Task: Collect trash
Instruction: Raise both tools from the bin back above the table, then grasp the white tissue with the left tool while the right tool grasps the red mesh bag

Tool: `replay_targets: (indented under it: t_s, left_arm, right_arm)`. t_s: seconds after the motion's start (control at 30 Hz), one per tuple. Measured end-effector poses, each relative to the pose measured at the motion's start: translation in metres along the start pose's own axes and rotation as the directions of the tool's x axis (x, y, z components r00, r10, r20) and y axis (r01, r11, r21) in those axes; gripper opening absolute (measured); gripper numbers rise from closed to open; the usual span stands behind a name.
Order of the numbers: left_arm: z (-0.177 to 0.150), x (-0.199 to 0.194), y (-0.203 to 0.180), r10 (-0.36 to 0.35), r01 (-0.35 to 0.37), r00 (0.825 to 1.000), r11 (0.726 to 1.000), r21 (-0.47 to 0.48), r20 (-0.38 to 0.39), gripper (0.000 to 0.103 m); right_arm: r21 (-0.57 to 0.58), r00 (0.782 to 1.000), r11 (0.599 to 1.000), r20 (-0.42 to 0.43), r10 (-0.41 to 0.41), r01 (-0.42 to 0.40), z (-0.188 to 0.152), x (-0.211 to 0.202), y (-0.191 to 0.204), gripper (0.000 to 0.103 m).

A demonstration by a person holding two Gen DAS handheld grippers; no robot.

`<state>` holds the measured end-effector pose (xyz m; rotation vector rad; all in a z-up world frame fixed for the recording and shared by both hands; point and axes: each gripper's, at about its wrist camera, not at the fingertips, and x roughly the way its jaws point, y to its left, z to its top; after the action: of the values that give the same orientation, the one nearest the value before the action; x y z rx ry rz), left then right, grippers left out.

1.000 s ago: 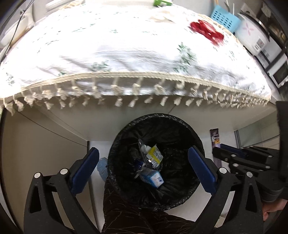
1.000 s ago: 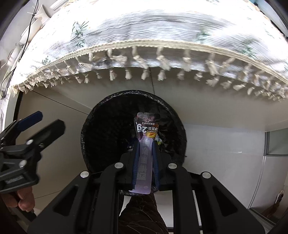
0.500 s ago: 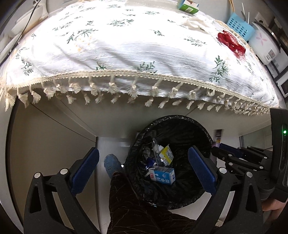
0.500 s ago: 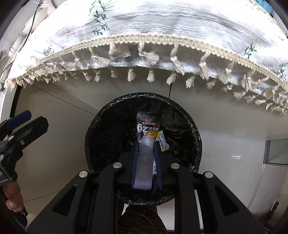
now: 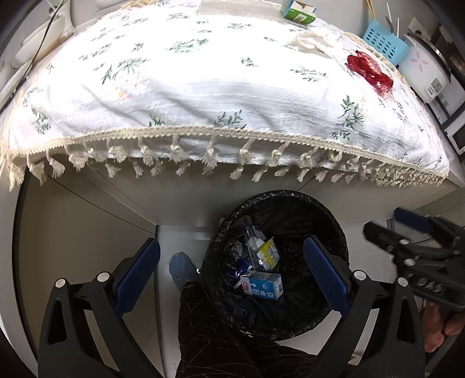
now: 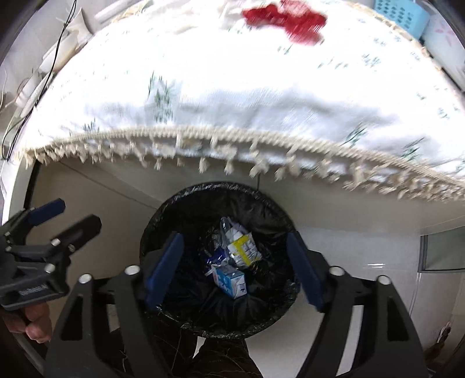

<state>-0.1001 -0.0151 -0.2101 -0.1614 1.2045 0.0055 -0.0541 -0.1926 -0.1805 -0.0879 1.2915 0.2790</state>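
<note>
Hanging over the black-lined waste bin (image 6: pixel 218 258), the right gripper (image 6: pixel 235 269) is seen with its jaws opening and nothing between the blue pads. The left gripper (image 5: pixel 231 279) is also spread wide and empty above the same bin. Inside the bin, a blue-and-white milk carton (image 5: pixel 263 288), a yellow-and-white wrapper (image 5: pixel 268 253) and a clear crinkled plastic piece are seen lying loose on the liner.

On the table, trash is left to be collected: a red crumpled wrapper (image 5: pixel 370 72) near the right edge of the tablecloth (image 5: pixel 203 96), a white crumpled tissue (image 5: pixel 308 43) just beside it toward the far edge, and a green carton (image 5: pixel 298 13) at the far edge.

The red wrapper is judged to be light, thin and crackly, with glossy folds that may slip; it is best pinched across a raised crease, not at a flat edge. The tissue is expected to be soft and to collapse, so a closing right down through its bulk is called for. The green carton appears open and hollow; its card walls are likely stiff yet crushable, and a hold across the narrow sides is judged safest.

The cloth is woven, white, leaf-printed and fringed with knotted tassels, and could be caught and dragged by low pads.
</note>
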Motion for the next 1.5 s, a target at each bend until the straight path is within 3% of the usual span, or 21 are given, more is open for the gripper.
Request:
replay_targets:
  t_s: [0.17,0.73,1.07,1.5]
  left_arm:
    - [0.009,-0.012,-0.008,-0.014,0.014,1.0,1.0,0.001,0.007,0.097]
    - [0.069,-0.075,-0.045,-0.058,0.051,0.995,0.996,0.077,0.085,0.097]
    - [0.131,-0.064,-0.054,-0.081,0.069,0.993,0.989,0.128,0.088,0.097]
    - [0.206,-0.001,-0.071,-0.104,0.099,0.995,0.971,0.22,0.009,0.091]
  right_arm:
    - [0.01,0.998,0.999,0.054,-0.042,0.042,0.012,-0.025,-0.008,0.094]
    - [0.065,0.984,0.996,0.164,-0.073,0.063,0.052,-0.089,-0.04,0.095]
    - [0.092,0.98,0.994,0.182,-0.074,0.058,0.103,-0.089,-0.054,0.094]
    - [0.109,0.997,0.994,0.068,-0.027,0.019,0.165,-0.035,-0.069,0.073]
